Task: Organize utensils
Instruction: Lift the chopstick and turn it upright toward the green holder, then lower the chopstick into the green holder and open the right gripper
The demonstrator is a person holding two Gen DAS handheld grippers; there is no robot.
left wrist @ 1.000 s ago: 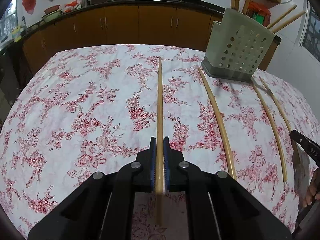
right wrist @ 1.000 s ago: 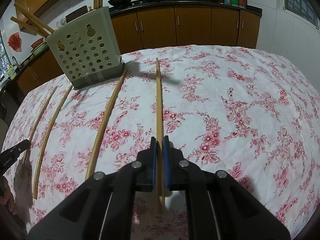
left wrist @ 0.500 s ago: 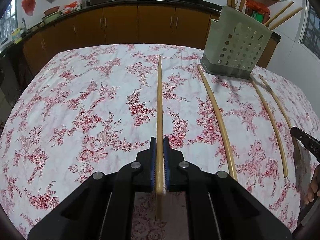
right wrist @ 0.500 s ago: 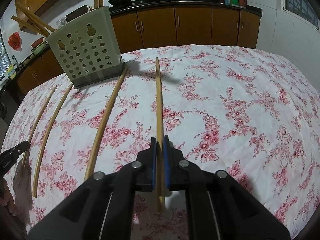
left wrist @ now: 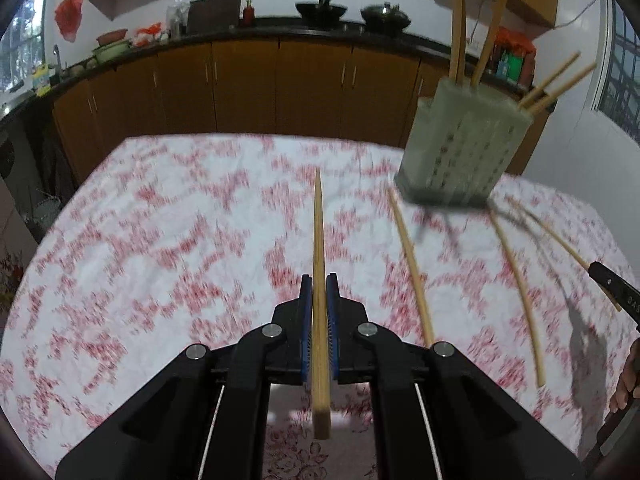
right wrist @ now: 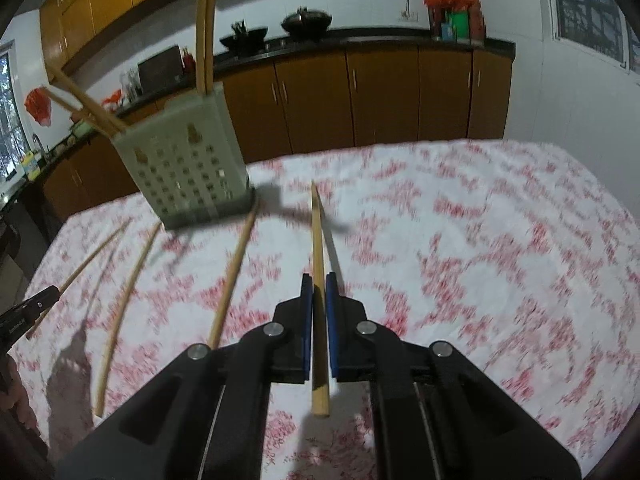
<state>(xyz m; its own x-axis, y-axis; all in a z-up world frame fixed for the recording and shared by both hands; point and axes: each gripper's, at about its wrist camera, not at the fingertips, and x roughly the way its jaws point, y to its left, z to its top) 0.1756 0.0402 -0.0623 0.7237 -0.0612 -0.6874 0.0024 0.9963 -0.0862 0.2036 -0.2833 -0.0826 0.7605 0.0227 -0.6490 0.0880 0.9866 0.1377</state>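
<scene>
Floral tablecloth [left wrist: 160, 240] below; left tool [left wrist: 319, 294] clamped on chopstick [left wrist: 319, 240], right tool [right wrist: 315, 294] clamped on another chopstick [right wrist: 317, 240].

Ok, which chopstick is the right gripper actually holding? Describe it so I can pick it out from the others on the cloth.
Start at the perforated green holder on the floral tablecloth. Three chopsticks fan out from its base towards the camera and lie flat on the cloth; right of them is the held chopstick. It alone runs between the blue pads of the right gripper, its tip raised and casting a shadow.
</scene>
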